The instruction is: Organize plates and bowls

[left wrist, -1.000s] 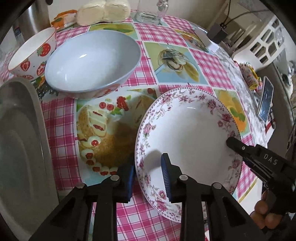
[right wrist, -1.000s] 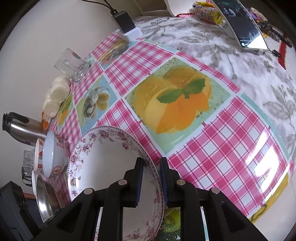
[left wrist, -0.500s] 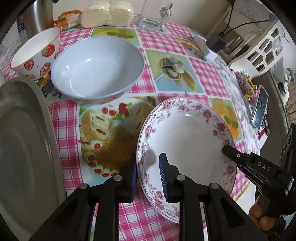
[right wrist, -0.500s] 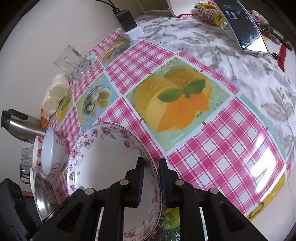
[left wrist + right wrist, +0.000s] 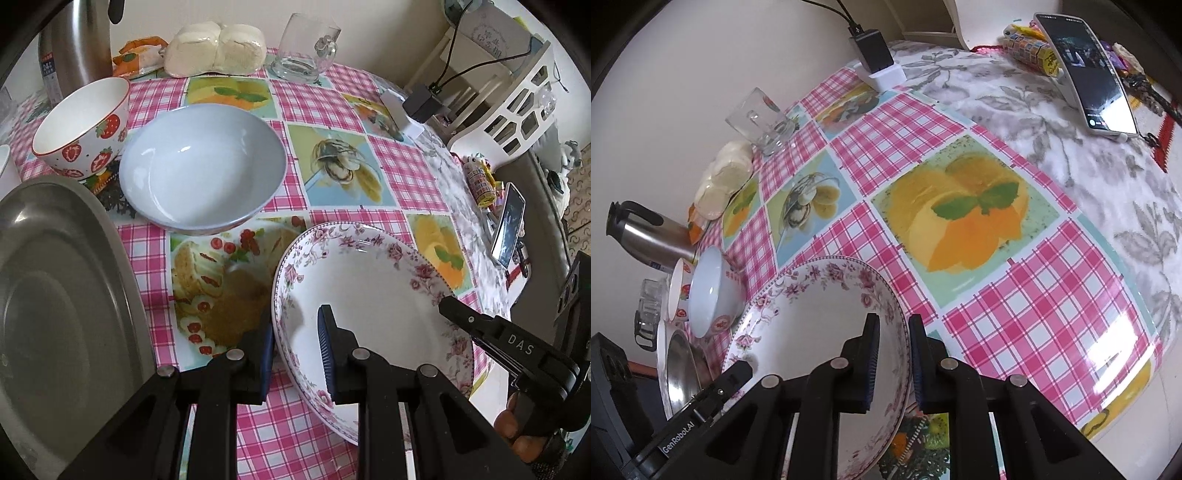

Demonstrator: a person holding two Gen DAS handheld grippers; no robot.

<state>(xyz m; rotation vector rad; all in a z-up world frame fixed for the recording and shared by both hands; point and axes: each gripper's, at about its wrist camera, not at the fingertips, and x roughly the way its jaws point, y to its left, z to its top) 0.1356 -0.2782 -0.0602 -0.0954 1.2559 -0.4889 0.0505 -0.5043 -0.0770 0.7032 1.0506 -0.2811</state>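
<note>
Steel tray (image 5: 62, 295): left of left gripper (image 5: 295, 350). Floral plate (image 5: 369, 295): on checked tablecloth (image 5: 1034, 325), rim clamped by both left gripper and right gripper (image 5: 890, 358). Blue bowl (image 5: 201, 166), strawberry bowl (image 5: 81, 125): beyond left gripper.

The left gripper (image 5: 295, 350) straddles the near-left rim of the floral plate (image 5: 369, 280); the right gripper (image 5: 891, 363) straddles its opposite rim. Ahead of the left gripper and slightly left sits the wide bowl (image 5: 201, 168), with the strawberry bowl (image 5: 83, 125) just beside it, further left. A metal tray (image 5: 62, 295) lies to the left gripper's left. Behind the bowls stand a kettle (image 5: 75, 44), a bread bag (image 5: 216, 50) and a glass mug (image 5: 304, 48). Far right, a phone (image 5: 509, 225) is propped up on the table (image 5: 332, 110).
</note>
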